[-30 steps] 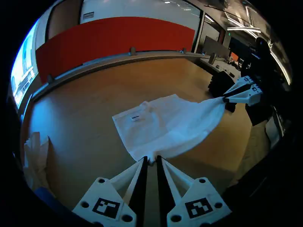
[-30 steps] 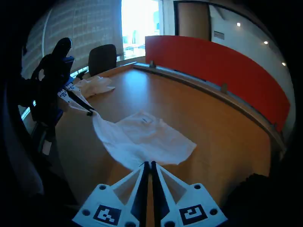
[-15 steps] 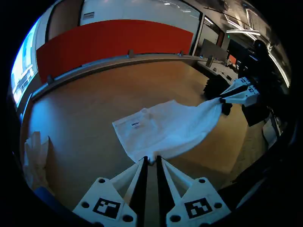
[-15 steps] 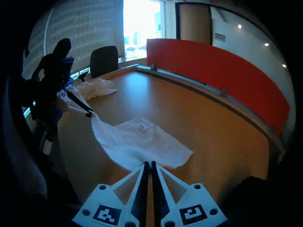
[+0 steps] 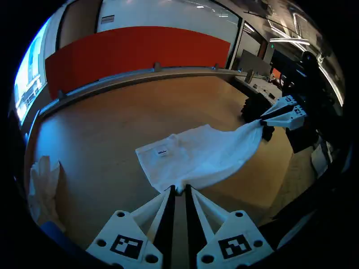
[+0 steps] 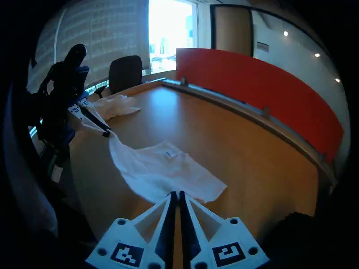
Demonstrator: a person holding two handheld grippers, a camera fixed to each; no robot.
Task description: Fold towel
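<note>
the wooden table (image 5: 103, 125) is wide, with plenty of bare surface ahead, so room isn't my worry. the towel (image 5: 202, 154) is. its far half lies flat on the wood, while the near edge is lifted and strung between my two grippers, sagging in a loose curve in the middle. if i carry that edge forward with the sag in it, i judge the belly will touch down first and bunch, and the fold will come out crooked. if i pull my hands apart too hard to take out the slack, the flat half could drag toward me across the smooth top and lose its square lie. the spare heap of white cloth (image 6: 116, 104) sits well apart from the towel, near the table's edge on my left, but a wide swing of that hand could catch it. the left gripper (image 5: 179, 190) has its jaws nearly together, pinching one near corner, and the right gripper (image 6: 176, 195) does the same on the other. both bites look shallow, right at the fingertips, so a corner slipping out mid-carry seems the likeliest failure. one dropped corner would leave the fold diagonal. the small tag (image 5: 161, 152) lies on the flat half and should end up hidden inside.
</note>
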